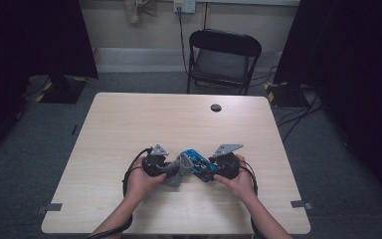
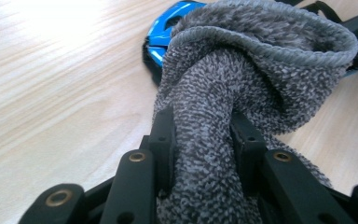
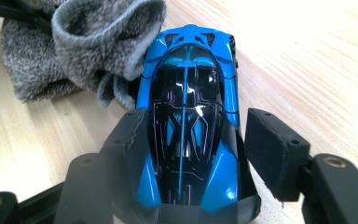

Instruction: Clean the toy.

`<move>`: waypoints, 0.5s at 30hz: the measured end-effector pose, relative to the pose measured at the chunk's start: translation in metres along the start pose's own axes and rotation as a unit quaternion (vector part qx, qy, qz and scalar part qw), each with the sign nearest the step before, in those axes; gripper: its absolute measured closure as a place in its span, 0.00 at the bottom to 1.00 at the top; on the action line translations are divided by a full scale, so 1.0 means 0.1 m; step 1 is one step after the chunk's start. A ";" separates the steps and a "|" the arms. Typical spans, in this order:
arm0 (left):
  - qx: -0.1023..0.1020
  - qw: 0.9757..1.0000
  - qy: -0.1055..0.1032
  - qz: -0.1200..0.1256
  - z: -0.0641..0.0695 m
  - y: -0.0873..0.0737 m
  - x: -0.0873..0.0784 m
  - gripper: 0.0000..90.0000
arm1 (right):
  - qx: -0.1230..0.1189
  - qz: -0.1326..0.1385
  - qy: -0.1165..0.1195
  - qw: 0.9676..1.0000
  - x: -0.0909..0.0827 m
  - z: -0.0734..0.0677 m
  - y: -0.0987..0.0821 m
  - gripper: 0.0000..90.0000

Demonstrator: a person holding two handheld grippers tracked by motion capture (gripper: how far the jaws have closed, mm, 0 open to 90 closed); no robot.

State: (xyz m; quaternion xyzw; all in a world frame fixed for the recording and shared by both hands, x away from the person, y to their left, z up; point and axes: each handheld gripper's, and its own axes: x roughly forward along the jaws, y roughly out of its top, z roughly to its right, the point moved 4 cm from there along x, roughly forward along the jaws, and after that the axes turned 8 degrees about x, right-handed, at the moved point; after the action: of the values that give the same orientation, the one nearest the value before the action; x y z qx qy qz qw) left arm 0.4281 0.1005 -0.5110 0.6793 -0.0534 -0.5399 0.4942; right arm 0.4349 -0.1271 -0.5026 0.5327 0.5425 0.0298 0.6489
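A grey knitted sock (image 2: 242,60) is pinched at its middle by my left gripper (image 2: 203,135), which is shut on it. The sock's open cuff (image 3: 88,42) gapes just beside the nose of a blue toy car (image 3: 186,116) with a dark glossy roof. My right gripper (image 3: 200,144) holds the car lengthwise, its jaws set against the car's two sides. In the high view the sock (image 1: 179,169) and the car (image 1: 197,160) meet between the two hands near the table's front, the left gripper (image 1: 171,170) at their left and the right gripper (image 1: 208,172) at their right.
The light wooden table (image 1: 179,119) has a round cable hole (image 1: 216,107) near its far edge. A black folding chair (image 1: 224,57) stands behind the table. Dark curtains hang at both sides, with cables on the floor at the right.
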 end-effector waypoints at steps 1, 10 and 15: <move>-0.001 1.000 0.000 0.000 -0.01 0.00 0.00 0.75 | 0.000 0.000 0.000 1.000 0.00 0.00 0.00 0.45; 0.001 1.000 0.020 -0.005 -0.12 -0.01 -0.03 0.75 | 0.001 0.001 0.001 1.000 0.00 0.00 0.00 0.45; -0.008 1.000 0.022 -0.005 -0.17 0.00 -0.03 0.75 | 0.002 0.000 0.001 1.000 -0.01 0.00 -0.01 0.45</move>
State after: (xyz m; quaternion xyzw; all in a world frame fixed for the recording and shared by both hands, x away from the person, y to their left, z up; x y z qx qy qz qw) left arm 0.4407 0.1130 -0.5104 0.6876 -0.0351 -0.5274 0.4978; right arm 0.4345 -0.1278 -0.5027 0.5339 0.5429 0.0295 0.6476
